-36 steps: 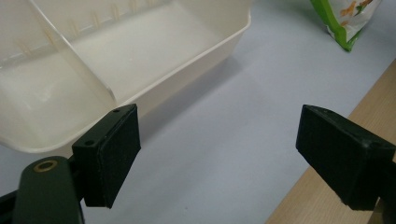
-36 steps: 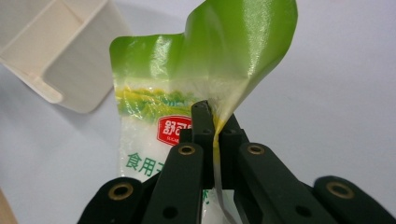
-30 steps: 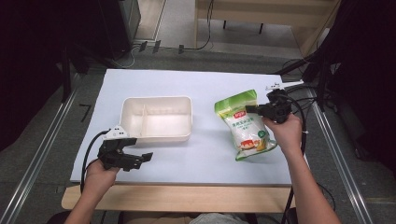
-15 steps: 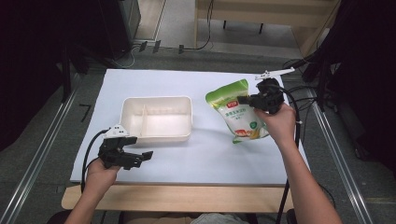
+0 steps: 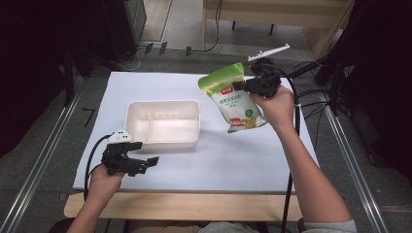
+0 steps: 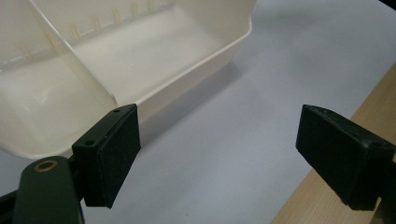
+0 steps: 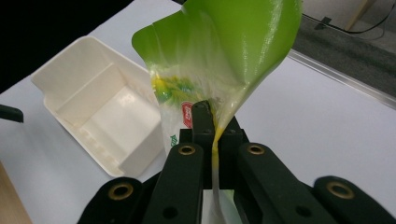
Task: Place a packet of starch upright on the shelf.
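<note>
Item 1. Green plastic snack pouch (image 5: 235,97), glossy, with a printed white panel and red label. Held clear of the counter, above the white sheet, to the right of the container; hangs tilted, top corner towards the far edge. In the right gripper view the pouch (image 7: 219,51) is pinched at its edge, the film creased where it is gripped.

Item 2. Right tool (image 5: 245,86), black, two-jawed, carried in the person's right hand (image 5: 277,104). Clenched on the edge of the pouch; in its own view the right tool (image 7: 212,128) has the jaws pressed together with the film between them.

Item 3. Cream-white rectangular plastic container (image 5: 163,124) with one inner divider wall. Stands on the sheet, left of the pouch, apart from it. Nothing visible inside.

Item 4. Left tool (image 5: 148,162), black, held in the left hand (image 5: 104,177) near the front left of the sheet, just in front of the container. Released: in the left gripper view the left tool (image 6: 219,156) has its jaws spread wide with nothing between them, the near corner of the container (image 6: 140,46) beyond.

Item 5. White sheet (image 5: 194,165) covering the wooden counter (image 5: 194,211).
</note>
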